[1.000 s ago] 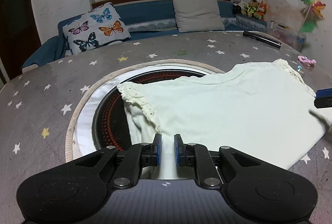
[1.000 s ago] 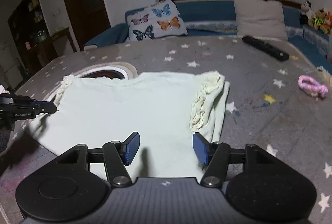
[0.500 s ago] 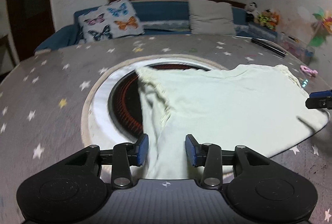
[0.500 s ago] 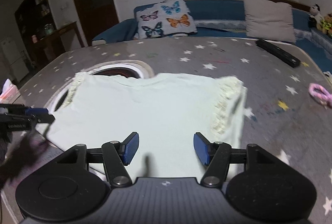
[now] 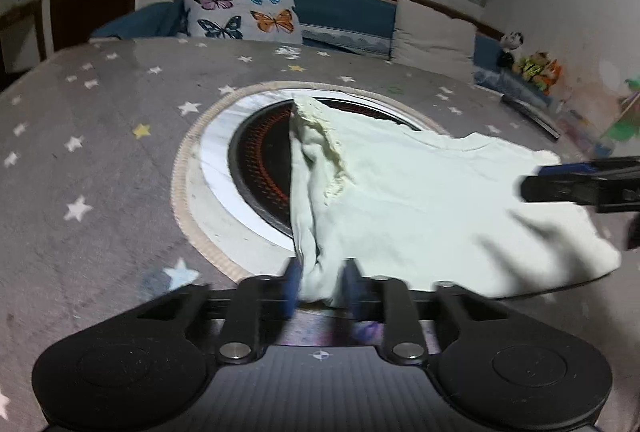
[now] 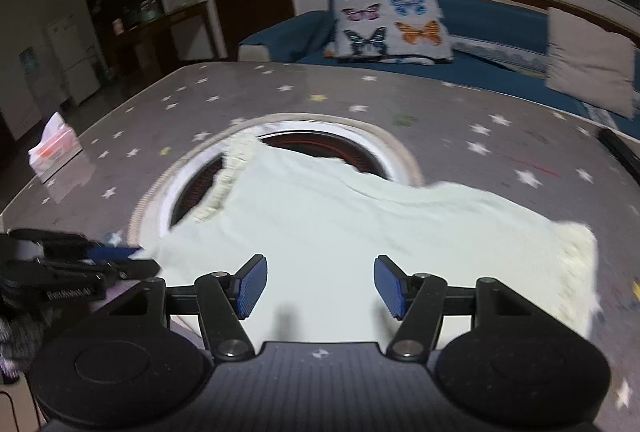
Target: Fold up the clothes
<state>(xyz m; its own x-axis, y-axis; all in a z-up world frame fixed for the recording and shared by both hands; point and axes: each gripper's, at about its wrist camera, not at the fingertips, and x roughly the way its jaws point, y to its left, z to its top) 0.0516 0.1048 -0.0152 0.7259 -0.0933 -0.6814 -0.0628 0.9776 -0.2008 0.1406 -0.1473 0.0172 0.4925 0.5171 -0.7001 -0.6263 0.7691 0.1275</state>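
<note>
— Which tongs sit nearer the cloth?

— Your left tongs [image 5: 318,288]: the pale top's [image 5: 420,200] side edge bunches between them; blurred, so I can't tell if they're clenched. Your right tongs [image 6: 320,286] hang released above its hem.

— And its lie?

— Spread across the surface [image 6: 280,92], long axis running left to right, far sleeve over the round burner [image 5: 256,160]. Open room beyond.

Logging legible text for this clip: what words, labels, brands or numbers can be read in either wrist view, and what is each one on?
White lettering on the side of the left gripper, seen in the right wrist view: too blurred to read.
Red marking on the tissue box at the table's left edge: too blurred to read.
Pale shirt, right gripper: no text visible.
</note>
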